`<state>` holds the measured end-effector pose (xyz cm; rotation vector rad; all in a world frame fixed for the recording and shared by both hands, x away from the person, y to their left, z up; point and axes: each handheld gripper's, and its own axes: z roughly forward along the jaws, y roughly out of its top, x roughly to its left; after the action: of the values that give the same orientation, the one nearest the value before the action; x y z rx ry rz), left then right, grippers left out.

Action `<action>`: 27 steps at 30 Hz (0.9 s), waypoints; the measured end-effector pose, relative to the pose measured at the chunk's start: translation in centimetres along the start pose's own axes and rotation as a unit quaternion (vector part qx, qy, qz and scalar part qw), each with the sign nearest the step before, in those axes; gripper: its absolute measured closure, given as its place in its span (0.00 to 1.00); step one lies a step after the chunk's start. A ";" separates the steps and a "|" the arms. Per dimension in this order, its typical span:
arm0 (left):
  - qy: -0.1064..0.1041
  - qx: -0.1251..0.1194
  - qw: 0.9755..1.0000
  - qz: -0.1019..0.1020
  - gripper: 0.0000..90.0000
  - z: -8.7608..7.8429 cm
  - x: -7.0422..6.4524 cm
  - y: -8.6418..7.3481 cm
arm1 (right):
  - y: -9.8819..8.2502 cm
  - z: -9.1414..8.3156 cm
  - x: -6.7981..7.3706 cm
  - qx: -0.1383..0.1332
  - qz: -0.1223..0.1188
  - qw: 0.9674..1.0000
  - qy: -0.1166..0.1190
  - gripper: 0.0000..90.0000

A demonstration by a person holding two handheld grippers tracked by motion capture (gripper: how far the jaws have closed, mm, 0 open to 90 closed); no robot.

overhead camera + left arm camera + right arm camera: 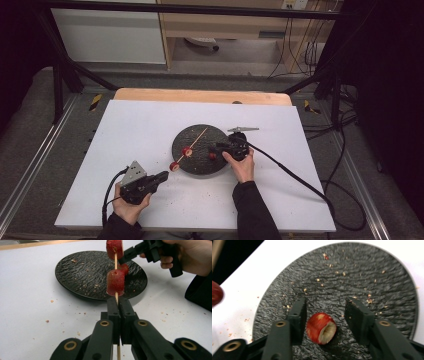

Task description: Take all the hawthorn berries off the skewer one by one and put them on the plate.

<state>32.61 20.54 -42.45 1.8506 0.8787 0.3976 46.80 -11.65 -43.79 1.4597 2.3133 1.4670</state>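
Two tools are at work over your white desk, and everything else sits on or near the round black plate at its middle. The plate's dark, rippled surface is scattered with pale crumbs, and more crumbs lie on the desk around it.

Your left tool is clamped tight on a thin wooden skewer, its jaws pressed together with the stick running up between them. Seen from above, your left tool sits near the front of the desk, and the skewer slants from it up over the plate. Two red fruit pieces are threaded on the stick: the lower fruit piece sits just beyond the jaw tips, the upper fruit piece farther along, near your other hand.

Your right tool points down at the plate with its jaws standing apart, gripping nothing. A loose red fruit piece, with a pale hollow cut end, lies on the plate between those jaws, close to the left one and well clear of the right one. From above, your right tool hovers at the plate's right edge, with that loose piece just under its tip.
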 end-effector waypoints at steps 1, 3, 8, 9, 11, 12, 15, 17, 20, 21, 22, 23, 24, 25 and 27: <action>0.000 0.000 1.000 0.000 0.98 0.0 0.0 0.0 | 0.2 -0.3 0.1 -0.005 -0.004 1.000 0.000 0.52; 0.000 -0.001 1.000 0.001 0.98 0.0 0.0 0.0 | 0.6 -1.4 0.6 -0.017 -0.013 1.000 0.001 0.44; -0.006 -0.005 1.000 0.003 0.98 0.0 -0.2 0.1 | 0.7 -3.5 2.0 -0.042 -0.037 0.998 0.012 0.21; -0.007 -0.004 1.000 0.004 0.98 0.0 -0.3 0.1 | 0.5 -3.8 2.4 -0.044 -0.043 0.998 0.017 0.17; -0.010 -0.004 1.000 0.006 0.98 0.2 -0.5 0.1 | 0.2 -4.4 3.0 -0.046 -0.055 0.997 0.027 0.11; -0.011 -0.004 1.000 0.008 0.98 0.2 -0.6 0.1 | -0.2 -4.7 3.6 -0.046 -0.064 0.996 0.037 0.07; -0.013 -0.001 1.000 0.012 0.98 0.6 -1.0 0.2 | -0.7 -4.9 4.2 -0.044 -0.062 0.996 0.051 0.06; -0.015 0.001 1.000 0.015 0.98 0.9 -1.3 0.2 | -1.2 -5.0 4.7 -0.048 -0.056 0.995 0.073 0.07; -0.018 0.005 1.000 0.018 0.98 1.3 -1.7 0.2 | -1.8 -4.9 5.2 -0.049 -0.049 0.994 0.084 0.10; -0.020 0.007 1.000 0.020 0.98 1.5 -1.9 0.2 | -2.0 -4.8 5.3 -0.049 -0.048 0.994 0.086 0.12; -0.022 0.008 1.000 0.022 0.98 1.6 -2.1 0.2 | -2.4 -4.6 5.6 -0.046 -0.044 0.994 0.088 0.16; -0.024 0.009 0.999 0.024 0.98 1.8 -2.3 0.2 | -2.4 -4.6 5.6 -0.046 -0.044 0.994 0.088 0.16; -0.026 0.011 0.999 0.027 0.98 2.0 -2.5 0.2 | -2.5 -4.5 5.6 -0.044 -0.045 0.994 0.087 0.19; -0.027 0.012 0.999 0.029 0.98 2.1 -2.7 0.2 | -2.8 -4.3 5.7 -0.049 -0.048 0.994 0.082 0.24; -0.031 0.014 0.999 0.033 0.98 2.3 -3.2 0.2 | -2.8 -4.2 5.7 -0.049 -0.045 0.994 0.083 0.27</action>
<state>31.99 16.67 -42.92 1.9120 0.7866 0.3692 39.68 -10.77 -41.13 1.2363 2.3254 1.7075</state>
